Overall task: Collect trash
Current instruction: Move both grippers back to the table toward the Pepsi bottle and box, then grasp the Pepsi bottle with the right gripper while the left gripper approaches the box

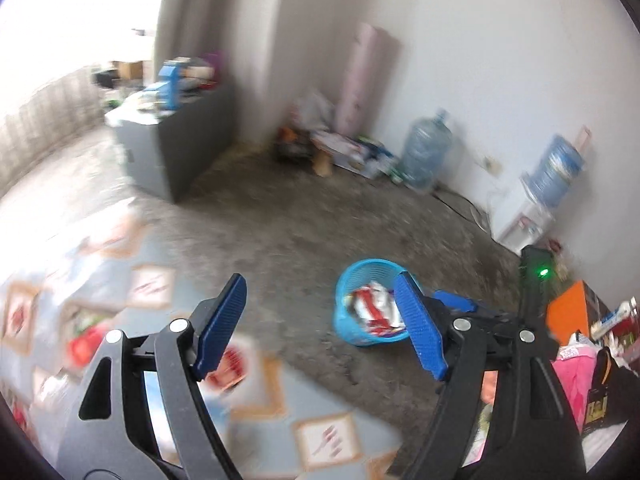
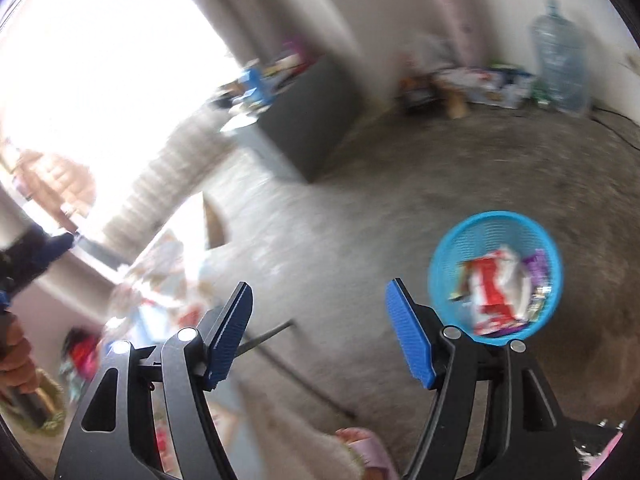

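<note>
My left gripper (image 1: 320, 328) has its fingers (image 1: 222, 322) spread wide with nothing between them, only bare concrete floor (image 1: 280, 240) showing through the gap. The blue basket (image 1: 348, 280) sits on that floor just beyond the right-hand finger, partly hidden behind it, and holds red-and-white wrappers (image 1: 370, 306). To the left of the fingers lies a patterned worktop cover (image 1: 132, 288), blurred. My right gripper (image 2: 318, 332) also stands wide and empty. From this view the basket (image 2: 494, 222) is just past the right-hand finger and a little to its right, with the red-and-white wrappers (image 2: 490, 284) and a purple packet (image 2: 536, 266) inside it. Far ahead of both grippers, a grey cabinet (image 1: 192, 136) and a big water bottle (image 1: 426, 150) stand by the wall.
</note>
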Demonstrator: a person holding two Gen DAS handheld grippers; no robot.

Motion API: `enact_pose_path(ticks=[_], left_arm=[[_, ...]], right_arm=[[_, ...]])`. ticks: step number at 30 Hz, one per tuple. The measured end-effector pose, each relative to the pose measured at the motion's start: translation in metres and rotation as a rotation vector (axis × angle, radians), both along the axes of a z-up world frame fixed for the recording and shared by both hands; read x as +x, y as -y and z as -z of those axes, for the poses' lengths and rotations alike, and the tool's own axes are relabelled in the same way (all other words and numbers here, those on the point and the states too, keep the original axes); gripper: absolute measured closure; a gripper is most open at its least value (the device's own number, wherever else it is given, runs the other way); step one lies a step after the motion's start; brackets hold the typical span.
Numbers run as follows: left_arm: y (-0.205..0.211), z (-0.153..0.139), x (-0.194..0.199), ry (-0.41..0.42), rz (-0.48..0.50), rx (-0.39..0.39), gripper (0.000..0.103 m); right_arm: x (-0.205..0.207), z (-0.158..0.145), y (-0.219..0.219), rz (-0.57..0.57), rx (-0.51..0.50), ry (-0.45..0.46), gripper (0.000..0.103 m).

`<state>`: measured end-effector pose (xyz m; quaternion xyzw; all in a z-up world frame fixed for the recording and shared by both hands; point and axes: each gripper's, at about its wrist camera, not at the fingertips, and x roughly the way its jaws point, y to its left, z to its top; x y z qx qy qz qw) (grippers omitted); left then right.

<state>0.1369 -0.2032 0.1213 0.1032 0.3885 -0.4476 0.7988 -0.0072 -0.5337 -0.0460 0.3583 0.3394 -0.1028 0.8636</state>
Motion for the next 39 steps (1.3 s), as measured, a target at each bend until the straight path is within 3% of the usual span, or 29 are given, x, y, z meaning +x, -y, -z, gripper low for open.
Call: enact_pose_path(ticks=[4, 9, 14, 16, 20, 31, 35, 39], left_arm=[[-0.104, -0.005, 0.002, 0.055, -0.193, -0.028, 0.031], [-0.206, 0.002, -0.004, 0.098, -0.387, -0.041, 0.031], [-0.280, 0.031, -0.014, 0.030, -0.502, -0.077, 0.031], [-0.295, 0.047, -0.016, -0.004, -0.522, -0.082, 0.032], [-0.306, 0.072, -0.009, -0.066, -0.510, -0.109, 0.043], [-0.305, 0.135, 0.036, -0.250, -0.486, -0.127, 0.072], [-0.299, 0.150, 0.047, -0.281, -0.474, -0.106, 0.079], [-0.295, 0.151, 0.047, -0.258, -0.471, -0.096, 0.083]], right_arm=[[0.012, -0.025, -0.044, -0.143, 0.001, 0.043, 0.035], [0.044, -0.044, -0.103, -0.331, 0.025, 0.077, 0.032], [0.081, -0.048, -0.169, -0.532, 0.089, 0.100, 0.032], [0.095, -0.042, -0.195, -0.598, 0.118, 0.081, 0.032], [0.116, -0.037, -0.242, -0.706, 0.142, 0.046, 0.032], [0.187, 0.000, -0.312, -0.827, 0.215, -0.103, 0.032], [0.201, 0.013, -0.327, -0.849, 0.235, -0.145, 0.032], [0.206, 0.015, -0.327, -0.839, 0.211, -0.142, 0.033]])
